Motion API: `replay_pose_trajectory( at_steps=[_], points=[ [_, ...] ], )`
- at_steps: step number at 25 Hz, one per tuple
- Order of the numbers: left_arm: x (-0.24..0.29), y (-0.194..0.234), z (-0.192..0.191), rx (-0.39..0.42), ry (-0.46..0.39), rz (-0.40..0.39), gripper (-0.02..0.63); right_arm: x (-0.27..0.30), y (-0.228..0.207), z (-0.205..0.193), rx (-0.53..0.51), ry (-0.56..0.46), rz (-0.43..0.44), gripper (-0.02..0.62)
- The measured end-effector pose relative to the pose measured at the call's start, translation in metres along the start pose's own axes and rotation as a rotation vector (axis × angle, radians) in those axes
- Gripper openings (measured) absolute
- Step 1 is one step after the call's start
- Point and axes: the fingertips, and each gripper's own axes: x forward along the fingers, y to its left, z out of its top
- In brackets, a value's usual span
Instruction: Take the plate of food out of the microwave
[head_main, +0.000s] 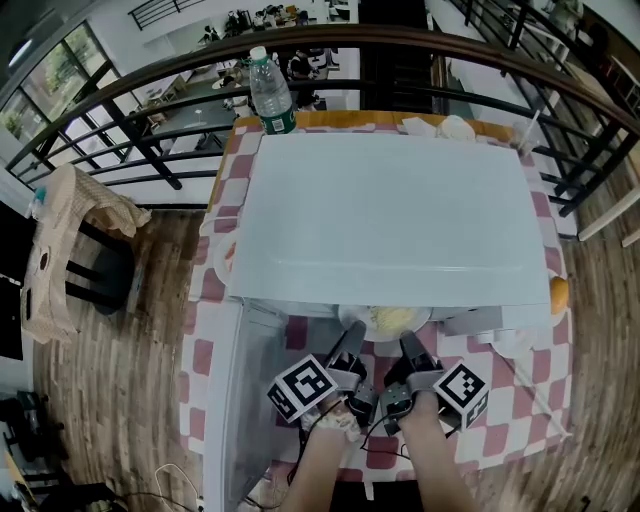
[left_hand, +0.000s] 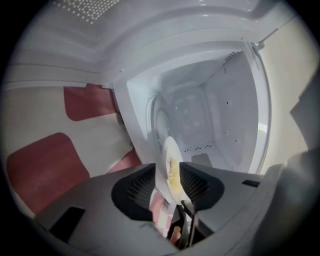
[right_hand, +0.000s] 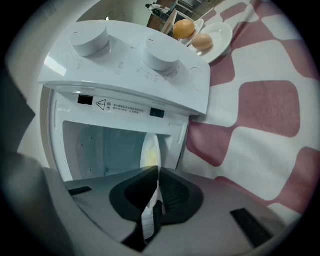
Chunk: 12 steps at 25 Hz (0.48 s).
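At the far left the microwave door (head_main: 250, 400) is hanging wide open over the checked tablecloth (head_main: 205, 360), and a water bottle (head_main: 271, 95) is standing at the back corner beside the microwave (head_main: 390, 210). Next in, the left gripper (left_hand: 167, 167) is reaching into the mouth of the oven with its jaws spread wide; the near rim of the plate (left_hand: 167, 147) is sitting between the pads, which are not pressing on it. The plate itself is lying in the oven opening, its front edge poking out under the top, with pale yellow food (left_hand: 174, 180) heaped on it. To its right the right gripper (right_hand: 157, 172) is pinching the rim tightly, jaws nearly together on the thin edge. Further right a small dish (right_hand: 222, 30) is holding two round items (one orange, one tan). The plate is probably stiff, glazed and slick, breakable, and fairly heavy once loaded, so one pinch at the edge is likely letting it sag or twist. It is best taken by the near rim at two spots set apart, clear of the food, and kept level so that nothing slides off.
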Motion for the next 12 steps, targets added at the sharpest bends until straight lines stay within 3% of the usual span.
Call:
replay_pose_trajectory(
  at_steps=[5, 9, 12],
  points=[
    [0.0045, 0.0012, -0.0017, 0.034, 0.006, 0.018, 0.147, 0.0, 0.0004, -0.001, -0.002, 0.006, 0.0, 0.025],
    [0.0068, 0.0011, -0.0035, 0.039, 0.01, 0.013, 0.057, -0.0005, -0.0018, -0.0016, -0.005, 0.011, -0.004, 0.025],
    [0.0083, 0.0001, -0.0039, 0.025, 0.007, 0.014, 0.04, -0.0004, -0.0038, -0.0011, -0.003, 0.016, -0.009, 0.026]
  ],
)
